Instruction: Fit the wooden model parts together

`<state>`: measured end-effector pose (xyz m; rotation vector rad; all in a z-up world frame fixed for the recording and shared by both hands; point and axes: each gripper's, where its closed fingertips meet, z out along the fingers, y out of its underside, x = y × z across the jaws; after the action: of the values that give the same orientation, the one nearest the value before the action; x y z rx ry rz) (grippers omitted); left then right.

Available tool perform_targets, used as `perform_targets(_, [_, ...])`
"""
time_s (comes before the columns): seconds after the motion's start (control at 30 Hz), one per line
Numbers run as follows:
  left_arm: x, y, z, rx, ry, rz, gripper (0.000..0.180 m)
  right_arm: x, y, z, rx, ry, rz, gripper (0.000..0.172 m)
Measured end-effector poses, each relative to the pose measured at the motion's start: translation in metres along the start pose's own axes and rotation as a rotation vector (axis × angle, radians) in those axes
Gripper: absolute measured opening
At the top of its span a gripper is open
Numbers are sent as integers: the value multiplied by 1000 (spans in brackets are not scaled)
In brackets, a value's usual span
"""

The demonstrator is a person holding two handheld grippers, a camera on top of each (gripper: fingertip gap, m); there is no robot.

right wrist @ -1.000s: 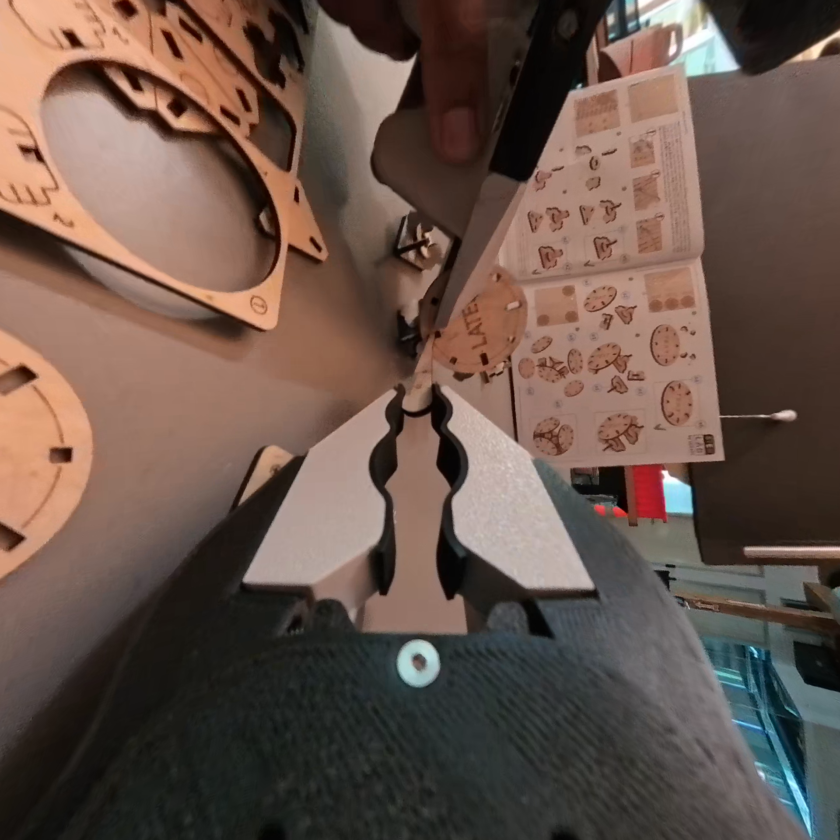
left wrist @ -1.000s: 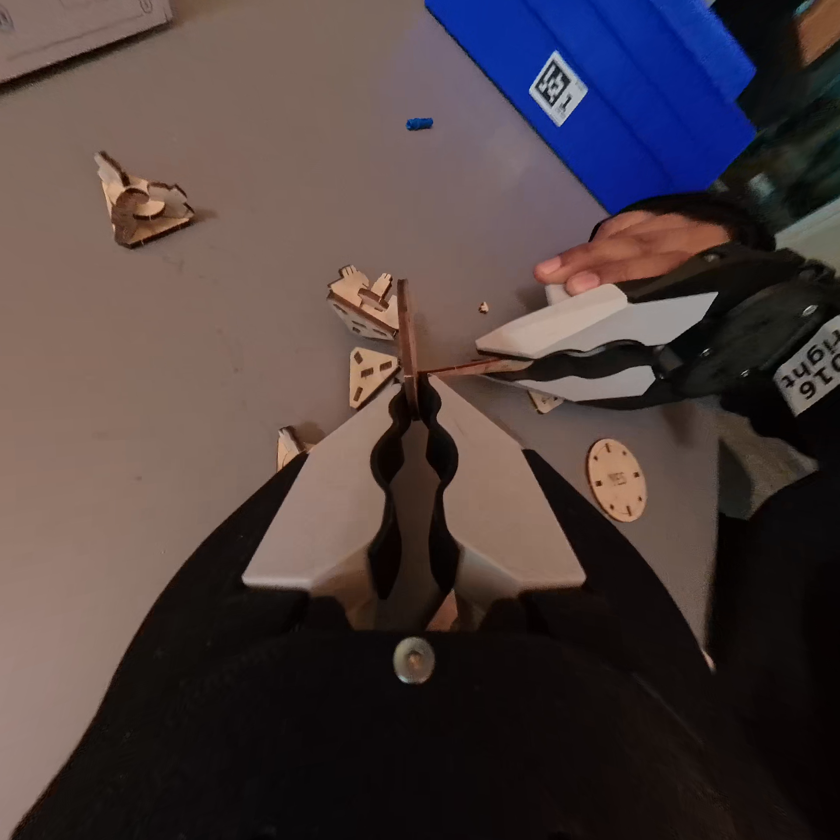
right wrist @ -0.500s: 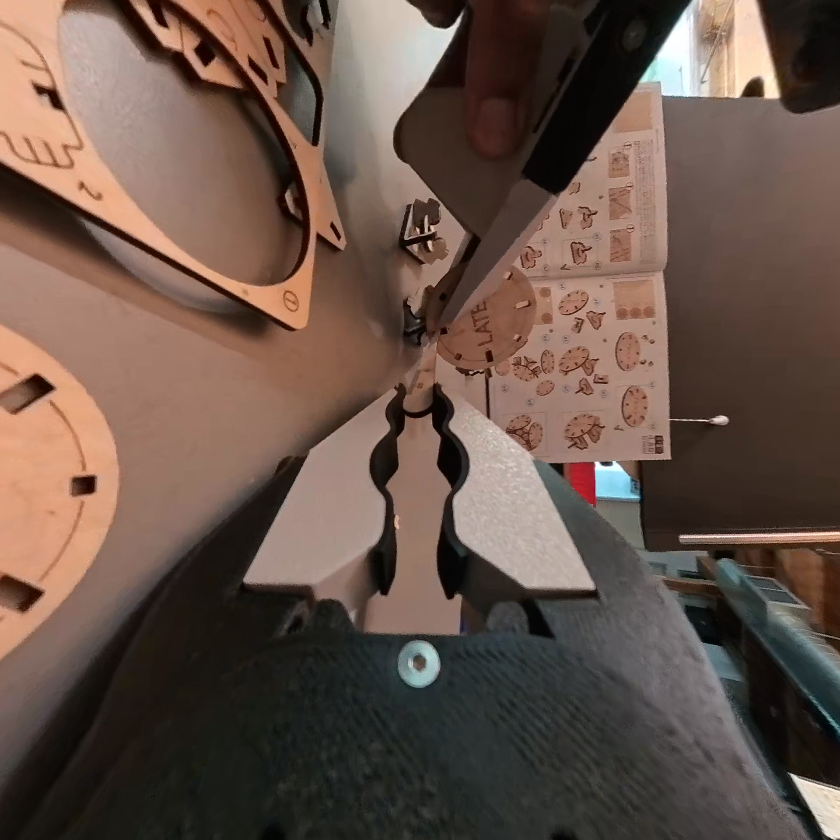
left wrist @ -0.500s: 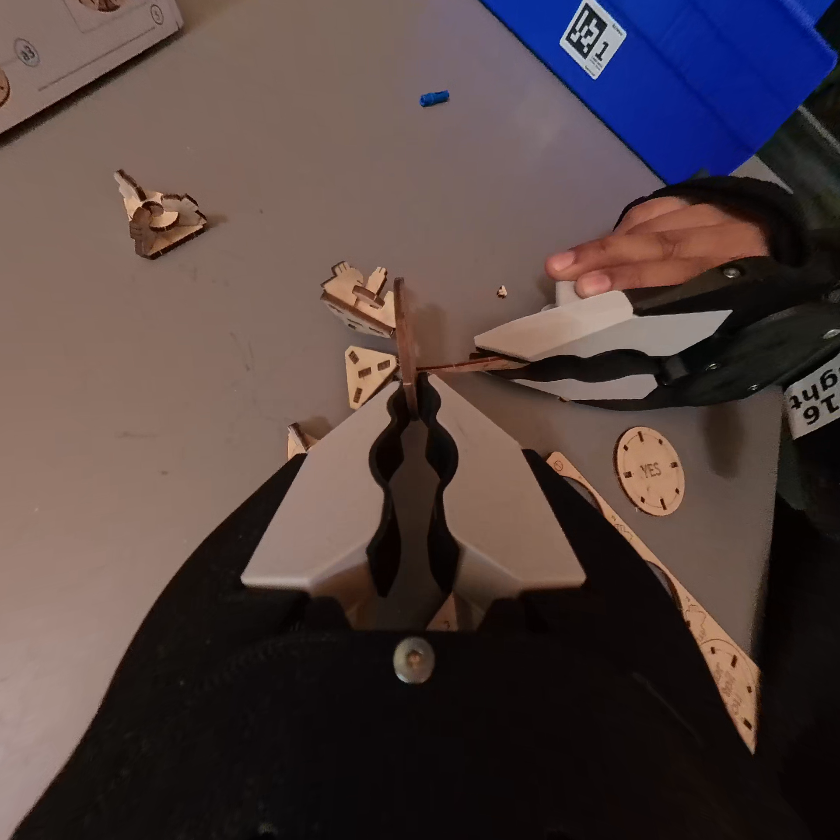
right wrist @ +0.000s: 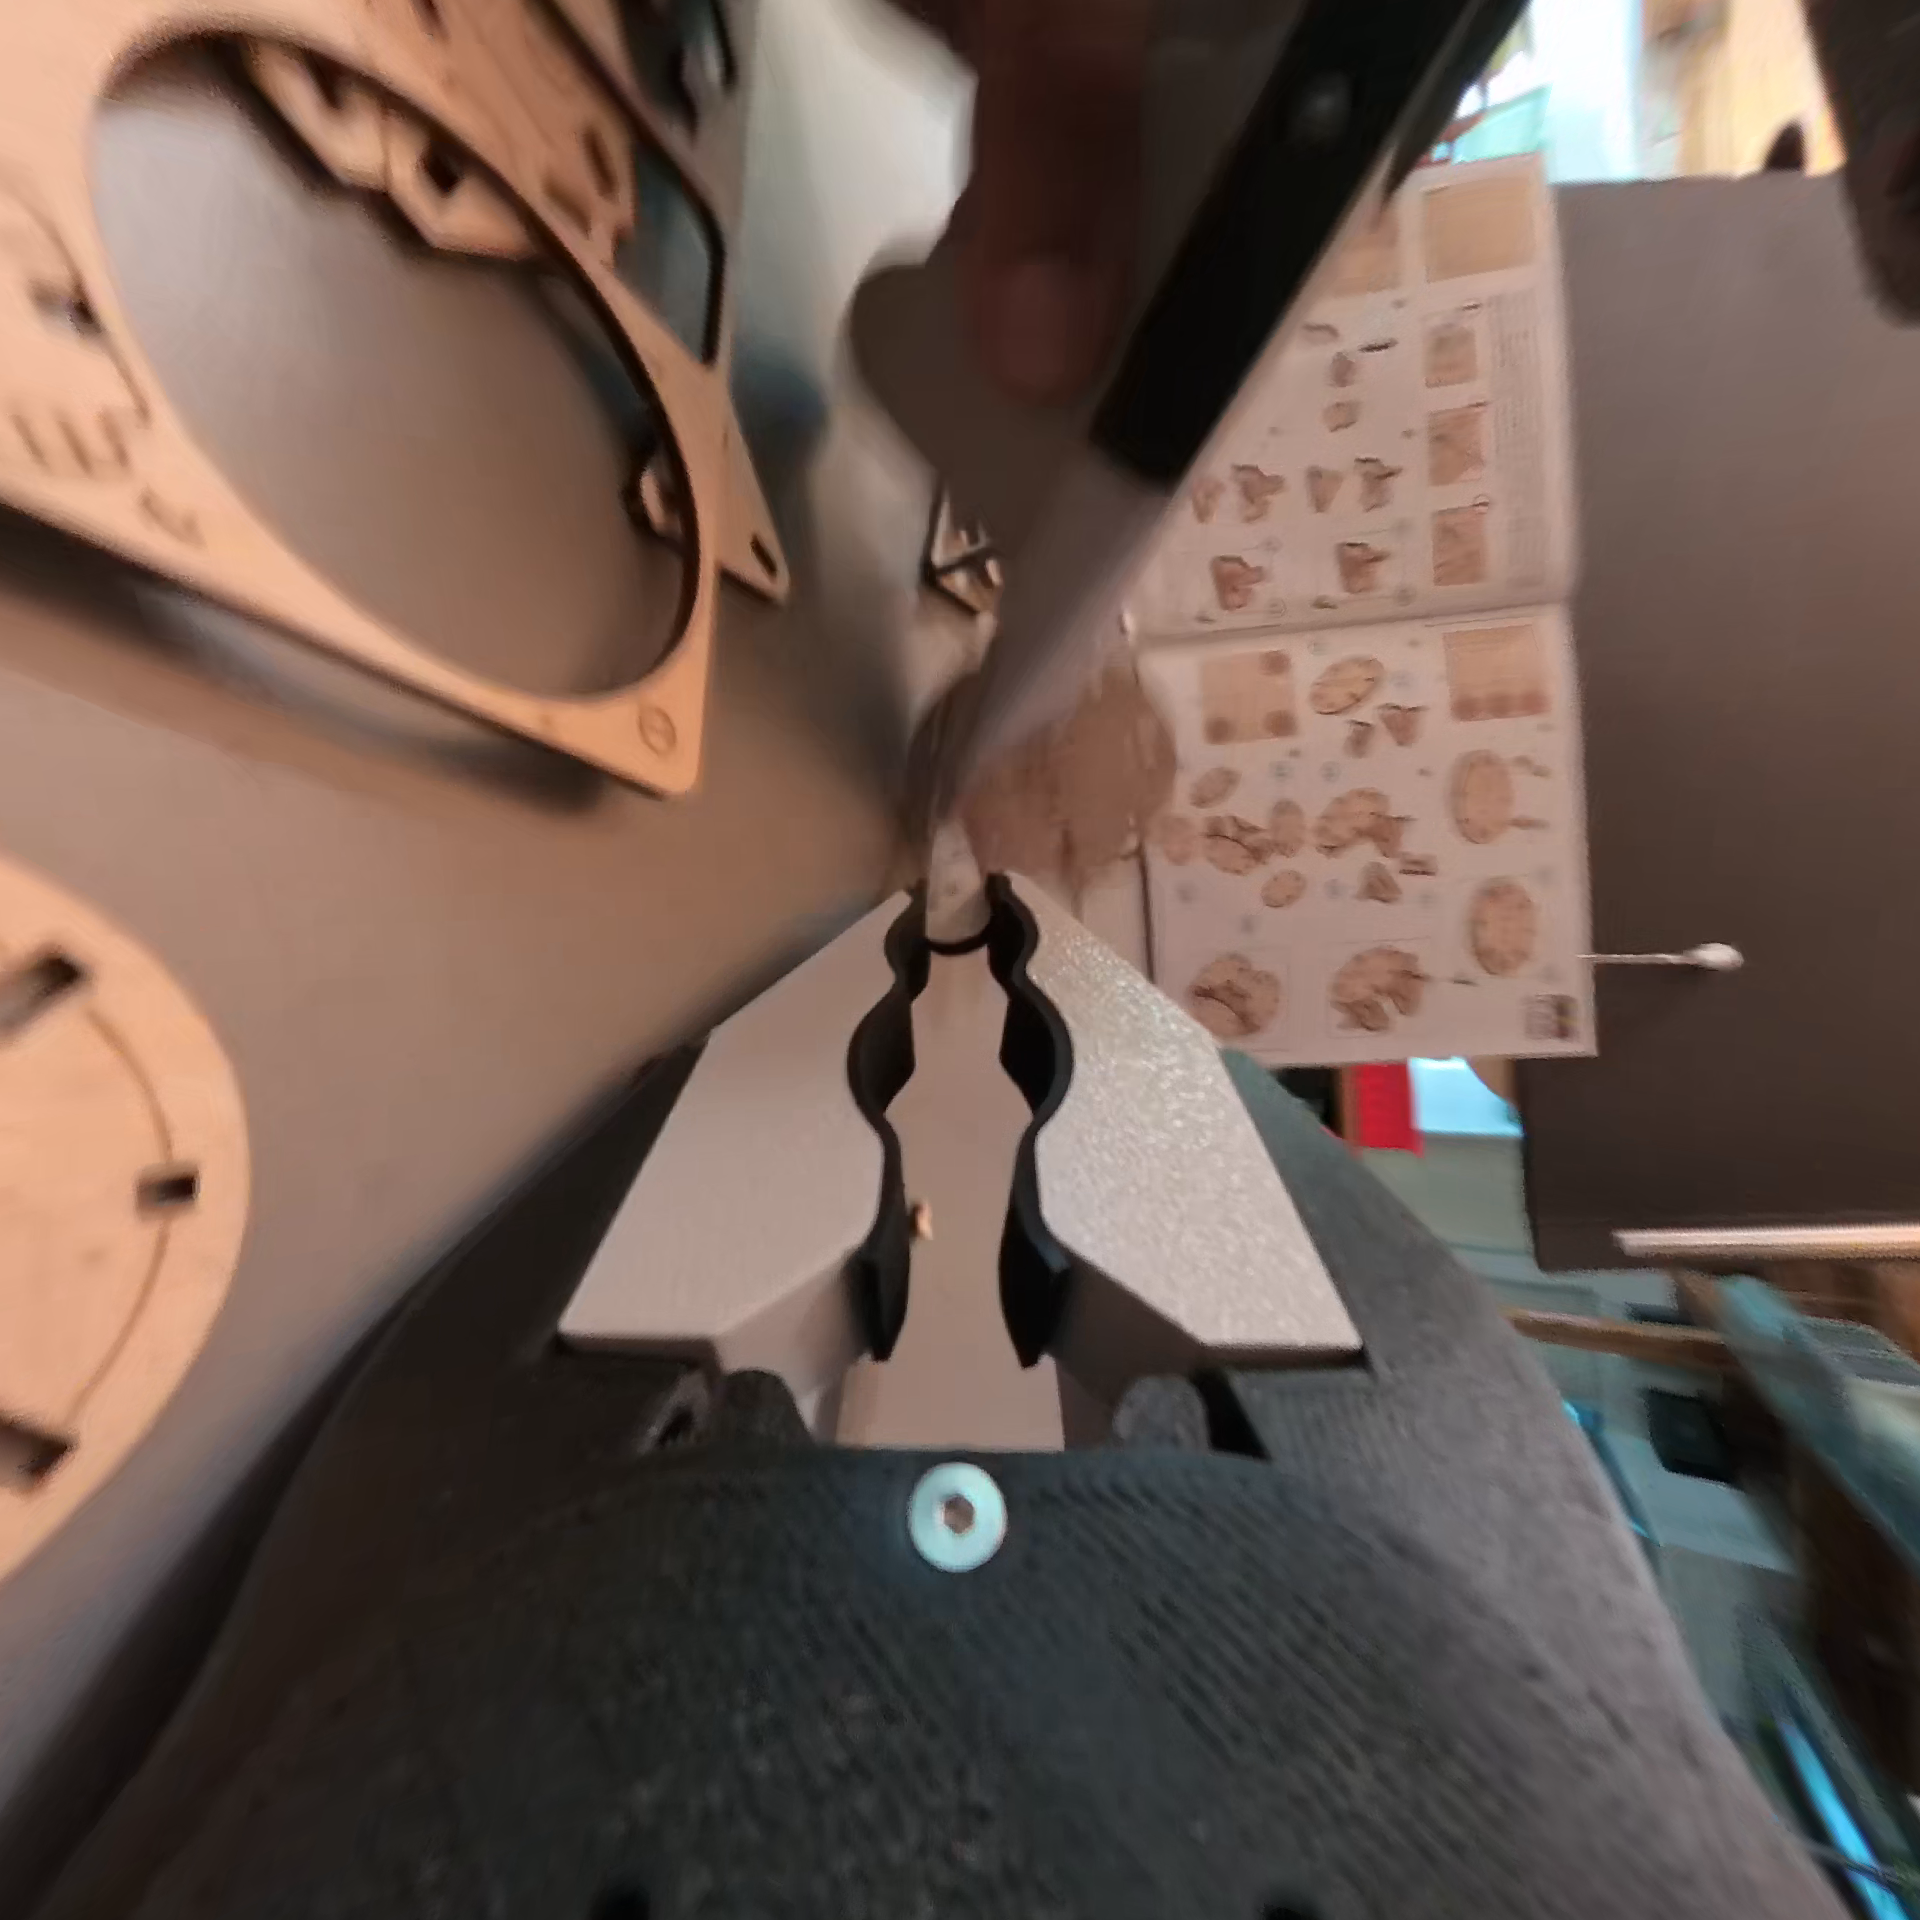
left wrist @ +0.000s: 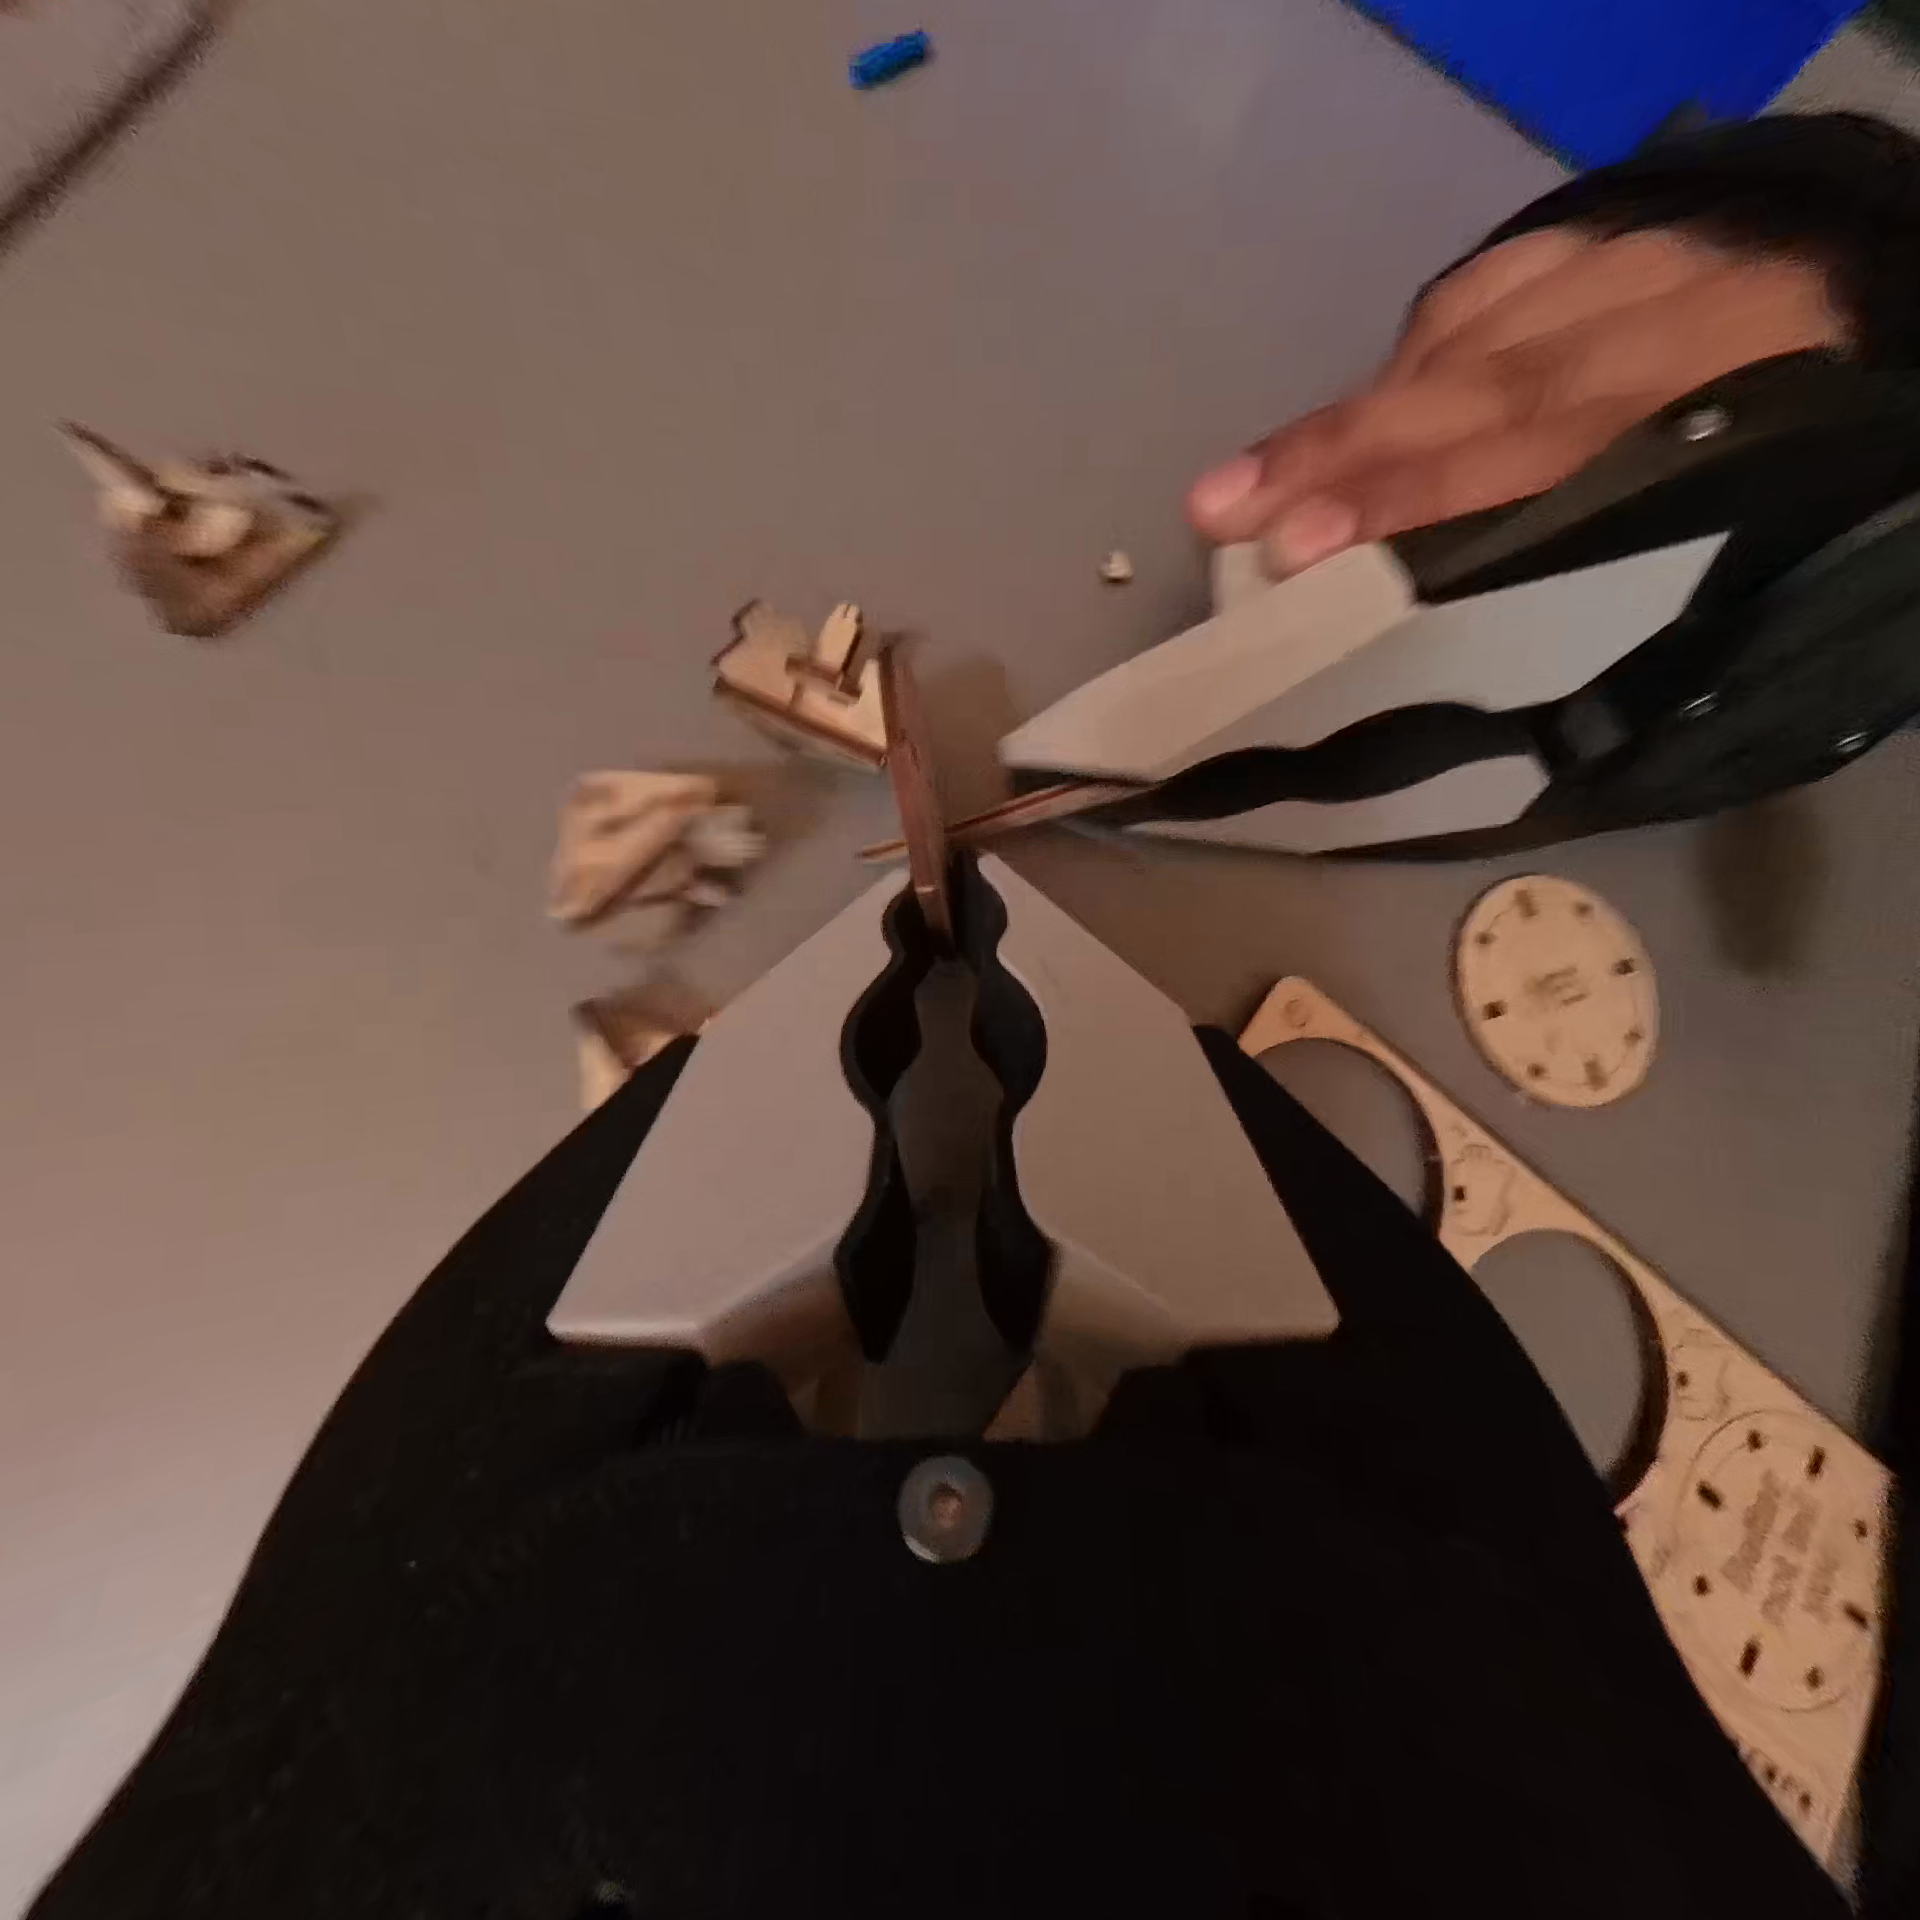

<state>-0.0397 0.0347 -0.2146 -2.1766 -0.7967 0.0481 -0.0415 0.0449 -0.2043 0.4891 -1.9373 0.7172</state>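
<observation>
Since earlier frame, we swing both claws closer. Left claw grips wooden disc edge-on; right claw clamps thin wooden piece crossing it.

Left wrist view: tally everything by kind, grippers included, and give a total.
Grippers: 2, left gripper, right gripper
Flat wooden pieces held: 2
Small wooden assemblies on table: 4
Wood chip: 1
Loose wooden disc: 1
Punched wooden sheet: 1
Blue peg: 1
Blue bin: 1
Total: 13
</observation>
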Motion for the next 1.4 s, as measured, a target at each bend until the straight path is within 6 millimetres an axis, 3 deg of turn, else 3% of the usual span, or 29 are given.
perform_targets(0.23, [-1,-9,0,23,-32,-39,3,3,5,-1,-19,14,-14,10])
perform_targets(0.43, [-40,-11,-25,103,-113,-159,3,12,8,-7,-19,34,-44,10])
perform_targets(0.57, [-28,-12,-31,132,53,-260,3,20,10,-6,-6,32,42,11])
perform_targets(0.73, [-13,-8,-22,90,102,-225,2,22,9,-5,32,-28,239,10])
perform_targets(0.9, [-18,-2,-12,43,35,-188,37,15,17,-2,17,-99,324,10])
perform_targets(1.03, [-24,-15,-11,95,-29,-173,55,13,14,-1,22,-112,318,10])
perform_targets(1.07, [-24,-20,-11,115,-38,-167,55,12,13,-1,24,-114,318,10])
perform_targets(1.17, [-22,-24,-7,105,-71,-136,7,15,15,-1,17,-113,356,10])
perform_targets(1.2, [-22,-23,-7,98,-90,-120,1,16,16,-1,15,-118,394,10])
perform_targets(1.4, [-22,-21,-9,104,-73,-160,0,26,17,-4,33,-213,774,10])
